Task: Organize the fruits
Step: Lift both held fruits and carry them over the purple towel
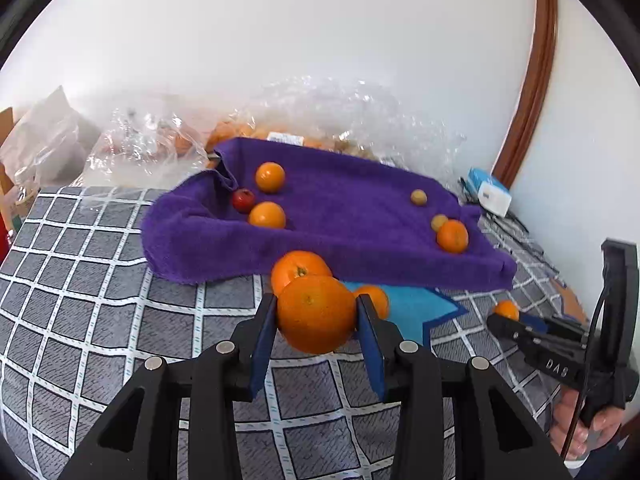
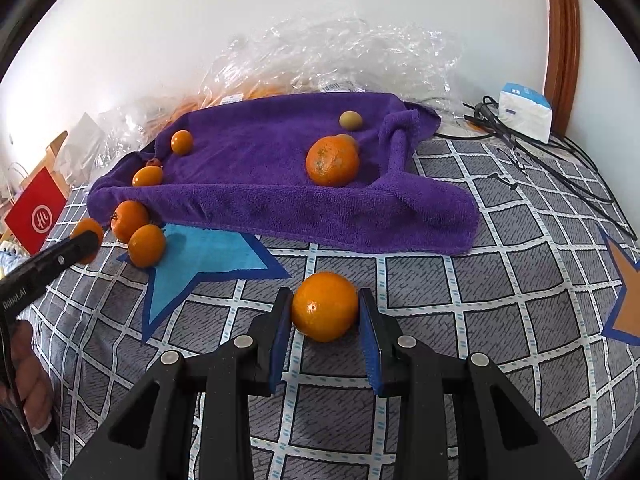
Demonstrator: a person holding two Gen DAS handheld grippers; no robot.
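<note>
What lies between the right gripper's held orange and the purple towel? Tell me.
Only bare checked cloth separates the orange from the purple towel, per the right wrist view.

Crinkled clear plastic bags (image 2: 320,56) at twelve o'clock are blurring the orange fruit inside them. A small red fruit (image 2: 153,162) at ten o'clock is hiding behind an orange (image 2: 147,176). The red bag (image 2: 34,210) is running off the nine o'clock edge.

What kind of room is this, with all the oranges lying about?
Most likely a bedroom at home, not a kitchen. The fruit sits on a purple towel spread over a soft grey checked bedcover with stars. Crinkled plastic bags of fruit lie against a plain white wall.
</note>
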